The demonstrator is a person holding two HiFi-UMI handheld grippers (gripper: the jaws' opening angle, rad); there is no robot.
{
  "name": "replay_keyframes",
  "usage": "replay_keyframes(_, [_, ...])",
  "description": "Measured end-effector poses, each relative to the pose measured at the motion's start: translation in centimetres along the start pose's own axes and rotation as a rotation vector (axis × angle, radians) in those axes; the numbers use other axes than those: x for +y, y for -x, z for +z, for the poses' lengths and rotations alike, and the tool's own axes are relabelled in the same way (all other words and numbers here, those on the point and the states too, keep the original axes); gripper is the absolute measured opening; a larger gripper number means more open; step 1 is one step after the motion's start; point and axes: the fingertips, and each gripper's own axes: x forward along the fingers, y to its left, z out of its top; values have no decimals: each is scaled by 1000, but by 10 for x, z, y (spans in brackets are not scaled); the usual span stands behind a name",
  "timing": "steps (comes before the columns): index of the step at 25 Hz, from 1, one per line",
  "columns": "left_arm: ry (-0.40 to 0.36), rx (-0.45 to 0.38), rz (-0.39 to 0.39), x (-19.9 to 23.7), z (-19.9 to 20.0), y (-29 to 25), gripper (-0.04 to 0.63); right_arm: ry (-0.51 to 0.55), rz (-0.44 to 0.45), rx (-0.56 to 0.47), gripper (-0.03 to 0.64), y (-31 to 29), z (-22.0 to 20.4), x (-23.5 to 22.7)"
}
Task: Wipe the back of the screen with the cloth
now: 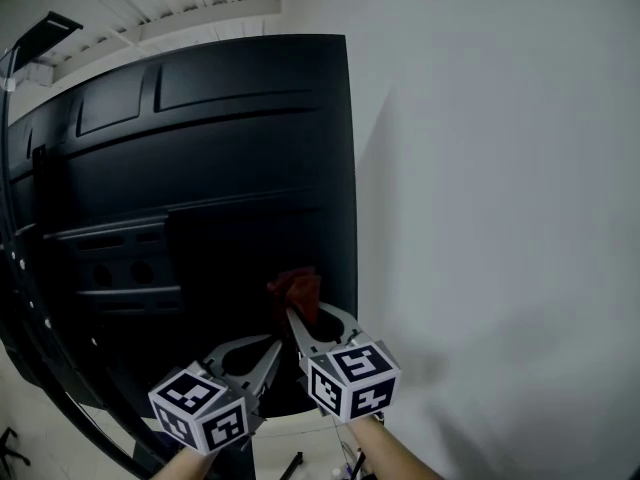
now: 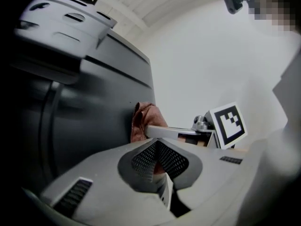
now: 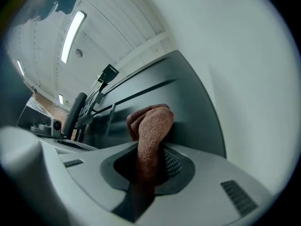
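Note:
The black back of the screen point(image 1: 200, 168) fills the left and middle of the head view. A red-brown cloth point(image 1: 296, 290) is pressed against its lower right part, near the right edge. My right gripper point(image 1: 297, 318) is shut on the cloth, which bunches up past the jaws point(image 3: 151, 126) against the dark panel point(image 3: 188, 112). Just to its left and lower hangs my left gripper point(image 1: 268, 353), with its jaws closed together and nothing held between them. In the left gripper view the cloth point(image 2: 142, 120) touches the panel point(image 2: 94, 107), held on the right gripper's finger point(image 2: 178, 133).
A white wall point(image 1: 500, 218) runs along right of the screen's edge. A black curved stand bar point(image 1: 20, 268) passes down the left side. Moulded ridges and recesses point(image 1: 120, 258) cross the panel. Ceiling strip lights point(image 3: 73, 29) show above.

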Motion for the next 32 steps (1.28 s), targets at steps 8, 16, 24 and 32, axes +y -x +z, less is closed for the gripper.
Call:
replay_keyframes(8, [10,9,-56,-34,-1,-55,11,31,-74,31,61,25,1,-51])
replay_keyframes(16, [4,-20,-24,-28,2,-37,11,46,-23,5,61,33,5,-22])
replay_keyframes(24, [12,-2,201,35,-35,56,11,-22,166,-23,61,7,-34,84])
replay_keyframes(32, [56,92,413,105,-72,163,11,-99,344,59,61,-43,-92,199])
